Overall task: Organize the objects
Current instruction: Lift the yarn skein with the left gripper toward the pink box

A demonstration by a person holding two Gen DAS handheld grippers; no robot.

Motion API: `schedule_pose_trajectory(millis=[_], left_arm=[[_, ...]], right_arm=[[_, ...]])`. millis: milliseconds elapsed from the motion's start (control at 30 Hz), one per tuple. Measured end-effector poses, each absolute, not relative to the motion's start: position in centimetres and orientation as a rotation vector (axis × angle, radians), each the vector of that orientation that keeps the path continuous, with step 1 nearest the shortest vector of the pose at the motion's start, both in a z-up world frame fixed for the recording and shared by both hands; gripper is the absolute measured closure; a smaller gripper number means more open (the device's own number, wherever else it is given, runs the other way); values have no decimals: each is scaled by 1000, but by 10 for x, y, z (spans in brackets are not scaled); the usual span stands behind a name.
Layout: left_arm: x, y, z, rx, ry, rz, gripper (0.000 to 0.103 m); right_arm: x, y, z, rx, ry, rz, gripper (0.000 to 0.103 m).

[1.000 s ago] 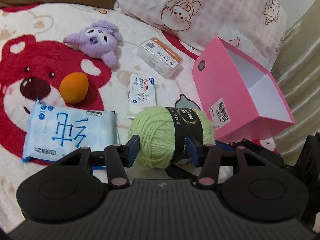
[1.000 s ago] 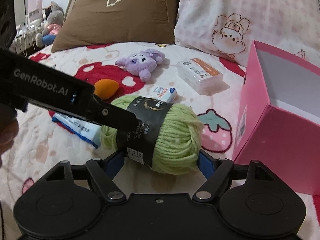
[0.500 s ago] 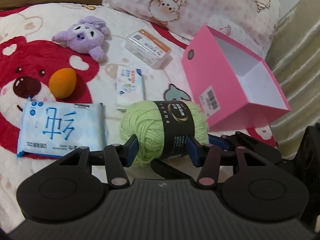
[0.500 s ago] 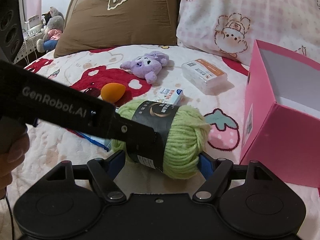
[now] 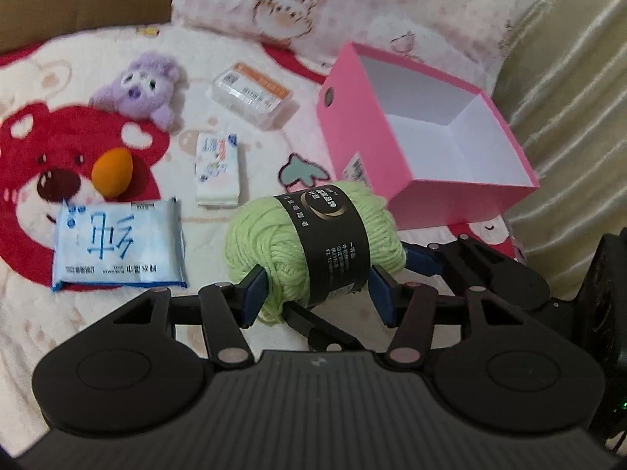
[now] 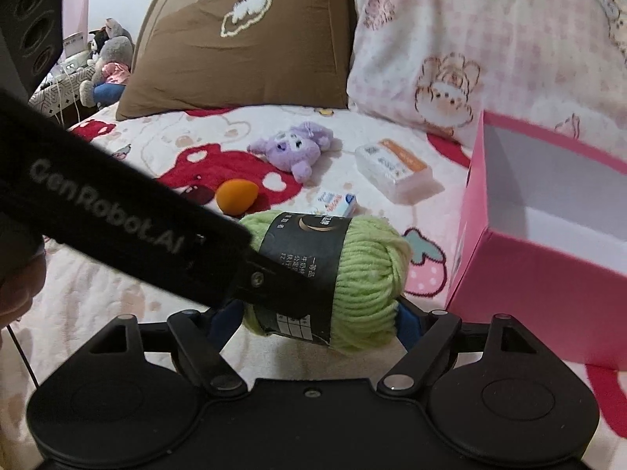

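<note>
A light-green yarn ball (image 5: pixel 313 243) with a black paper band hangs just above the blanket, held from two sides. My left gripper (image 5: pixel 317 293) has its blue pads against the ball's near end, and its jaws are opening slightly. My right gripper (image 6: pixel 317 323) grips the same yarn ball (image 6: pixel 364 274) across its width, and its jaws are easing open too. The left gripper's black arm (image 6: pixel 117 227) crosses the right wrist view from the left. An open pink box (image 5: pixel 431 149) with a white inside stands just right of the ball.
On the bear-print blanket lie a purple plush (image 5: pixel 141 86), an orange egg-shaped sponge (image 5: pixel 111 170), a blue wipes pack (image 5: pixel 117 246), a small tissue pack (image 5: pixel 217 170) and a clear orange-labelled case (image 5: pixel 254 94). Pillows line the back and a curtain (image 5: pixel 568 98) hangs at the right.
Both grippers have risen with the yarn ball between them. The left wrist view now looks more down into the pink box, and the items on the blanket sit further below.
</note>
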State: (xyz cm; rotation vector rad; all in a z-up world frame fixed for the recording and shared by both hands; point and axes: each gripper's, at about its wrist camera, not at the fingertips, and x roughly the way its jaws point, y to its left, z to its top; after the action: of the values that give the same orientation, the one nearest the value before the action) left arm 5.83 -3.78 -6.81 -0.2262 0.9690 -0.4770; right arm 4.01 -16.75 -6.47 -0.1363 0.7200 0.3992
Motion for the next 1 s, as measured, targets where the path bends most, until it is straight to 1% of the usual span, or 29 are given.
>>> schedule_pose_trajectory(millis=[200,367,500,800,1000], left_arm=[[39,-45,-44,-240,959,-498,50],[26,-57,-45,-267,988,-512,50],[17,-62,-41,-289,985,-529,50],[1,-76,-20,-247,936,-525,50],[0,-84,-2,-241,924,-551,50]], right_arm=[[24,-176,-35,-128,672,381,17],[7,-181,-19,-144,647,378,15],[-4,-184,-11,-204,615,368,14],[-19,-201,1,-144,591,363,14],[-26,-205,12,-184,550,350,14]])
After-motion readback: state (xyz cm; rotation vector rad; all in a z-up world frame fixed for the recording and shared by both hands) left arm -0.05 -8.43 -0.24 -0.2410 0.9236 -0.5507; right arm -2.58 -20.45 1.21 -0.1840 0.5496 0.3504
